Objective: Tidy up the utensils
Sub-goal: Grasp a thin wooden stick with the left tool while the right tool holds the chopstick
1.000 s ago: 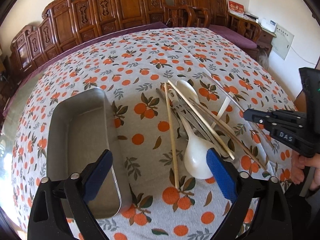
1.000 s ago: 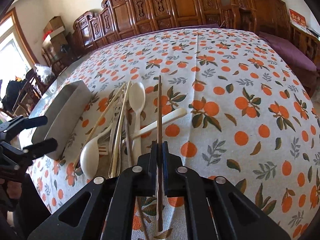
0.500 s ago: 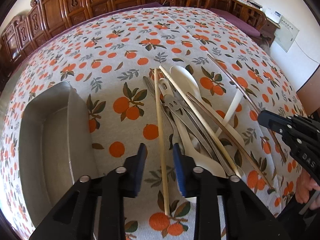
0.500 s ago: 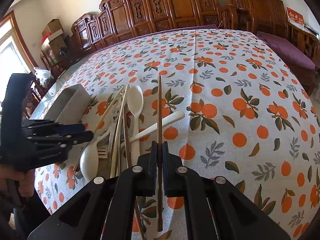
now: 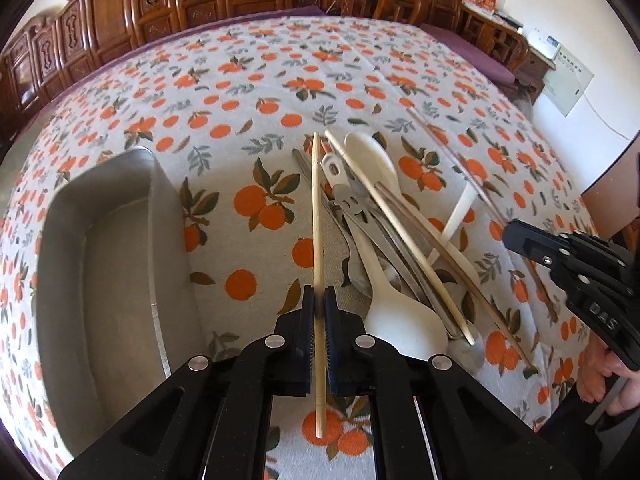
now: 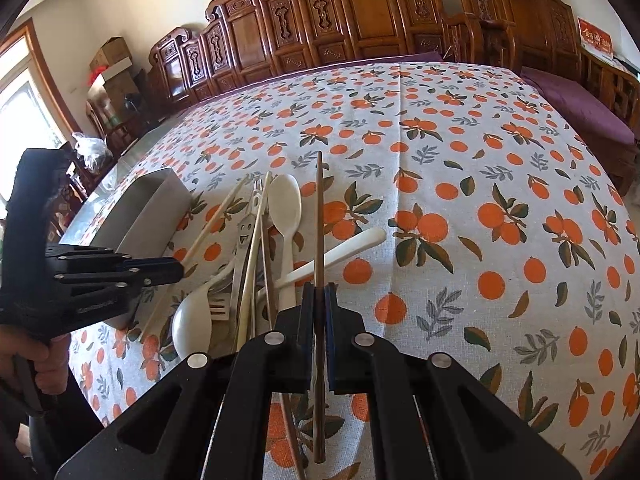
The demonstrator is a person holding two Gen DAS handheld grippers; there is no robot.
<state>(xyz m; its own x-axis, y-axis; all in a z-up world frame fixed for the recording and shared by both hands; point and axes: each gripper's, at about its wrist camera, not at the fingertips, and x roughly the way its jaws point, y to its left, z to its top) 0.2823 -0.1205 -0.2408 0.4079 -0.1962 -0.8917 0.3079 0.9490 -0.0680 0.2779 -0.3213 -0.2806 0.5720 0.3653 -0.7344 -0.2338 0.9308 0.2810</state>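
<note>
Both of your grippers are clamped on chopsticks. Your left gripper (image 5: 319, 300) pinches a pale bamboo chopstick (image 5: 317, 208) between its blue-lined pads, the stick running straight ahead along the fingers with its butt end sticking out behind them over the cloth. Your right gripper (image 6: 319, 300) grips a dark brown chopstick (image 6: 319, 216) the same way, pointing forward above the pile.

Between your two grippers lies the heap of utensils (image 5: 384, 240): a white spoon (image 5: 394, 312) with its bowl toward you, another white spoon (image 5: 372, 156) with its bowl away, a metal piece with a smiling face cut-out (image 6: 243, 232), more pale and dark sticks crossing them.

Just left of your left gripper sits the metal tray (image 5: 48, 264), long side toward you. Everything rests on the orange-print tablecloth (image 6: 500, 184), with carved wooden chairs (image 6: 360, 12) along the far edge.
</note>
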